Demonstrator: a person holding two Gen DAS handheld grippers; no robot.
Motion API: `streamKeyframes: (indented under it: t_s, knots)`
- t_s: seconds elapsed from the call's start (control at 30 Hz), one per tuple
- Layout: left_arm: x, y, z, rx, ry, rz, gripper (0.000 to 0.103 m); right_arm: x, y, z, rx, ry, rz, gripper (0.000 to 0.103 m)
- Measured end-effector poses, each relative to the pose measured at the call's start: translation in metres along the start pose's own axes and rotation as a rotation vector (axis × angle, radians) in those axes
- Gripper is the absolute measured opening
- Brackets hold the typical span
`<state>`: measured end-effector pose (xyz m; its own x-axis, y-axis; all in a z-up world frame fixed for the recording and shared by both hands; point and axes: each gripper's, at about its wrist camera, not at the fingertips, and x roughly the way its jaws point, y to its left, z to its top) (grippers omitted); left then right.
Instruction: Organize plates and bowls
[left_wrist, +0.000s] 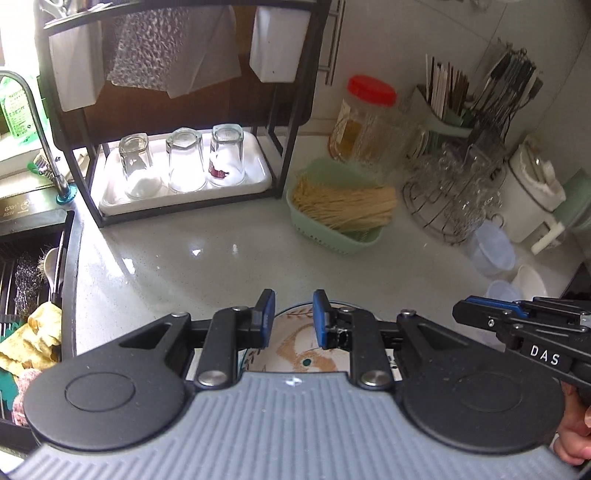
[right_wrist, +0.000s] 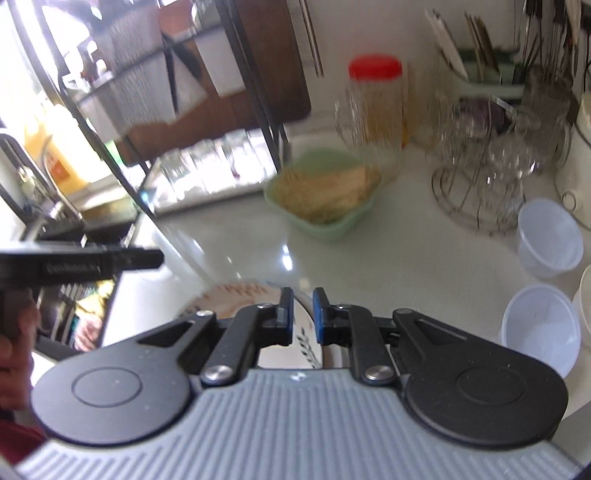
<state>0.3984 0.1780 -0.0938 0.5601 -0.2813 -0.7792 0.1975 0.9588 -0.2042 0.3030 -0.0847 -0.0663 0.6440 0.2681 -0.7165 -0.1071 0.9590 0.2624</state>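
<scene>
Sink (left_wrist: 33, 258) edge far left of the patterned plate (left_wrist: 295, 350). Left gripper (left_wrist: 293, 319) over plate's near rim, fingers apart, nothing clamped. Bare counter (left_wrist: 184, 258) open between plate and green noodle basket (left_wrist: 340, 218) beyond. Right gripper (right_wrist: 303, 315) over plate (right_wrist: 236, 295), blurred, fingers narrowly apart, plate rim between them; contact unclear. Clear plastic bowls (right_wrist: 546, 236) right of plate, near counter edge.

White letters "DAS" stand on the black right gripper (left_wrist: 480, 314), right of the plate (left_wrist: 306, 354). By the tap (left_wrist: 40, 129), "open" shows on the sink edge (left_wrist: 22, 214). Other print is too blurred.
</scene>
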Motion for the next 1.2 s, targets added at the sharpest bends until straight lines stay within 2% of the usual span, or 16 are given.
streamKeyframes:
  t_s: [0.2,0.37,0.5,0.7,0.83,1.0,1.2]
  knots:
    - [-0.019,0.005,-0.007,-0.063,-0.005,-0.025,0.025,-0.021,0.005,0.011,0.077,-0.057,0.038,0.015]
    - [-0.032,0.006,-0.01,-0.081,-0.013,-0.049,0.025,-0.04,0.019,0.011,0.022,-0.089,0.014,0.015]
    - [-0.038,0.0,-0.021,-0.074,-0.027,-0.034,0.025,-0.05,0.028,0.008,0.006,-0.114,0.007,0.015]
    - [-0.035,-0.002,-0.025,-0.06,-0.004,-0.059,0.025,-0.051,0.029,0.003,0.046,-0.124,-0.011,0.015]
    - [-0.032,-0.003,-0.025,-0.054,0.006,-0.089,0.025,-0.051,0.03,-0.004,0.075,-0.117,-0.059,0.015]
    - [-0.026,-0.014,-0.028,-0.025,-0.004,-0.075,0.025,-0.064,0.025,-0.013,0.077,-0.136,-0.137,0.015]
    - [-0.021,-0.041,-0.022,-0.141,-0.016,-0.083,0.025,-0.082,-0.009,-0.02,0.05,-0.162,-0.117,0.015]
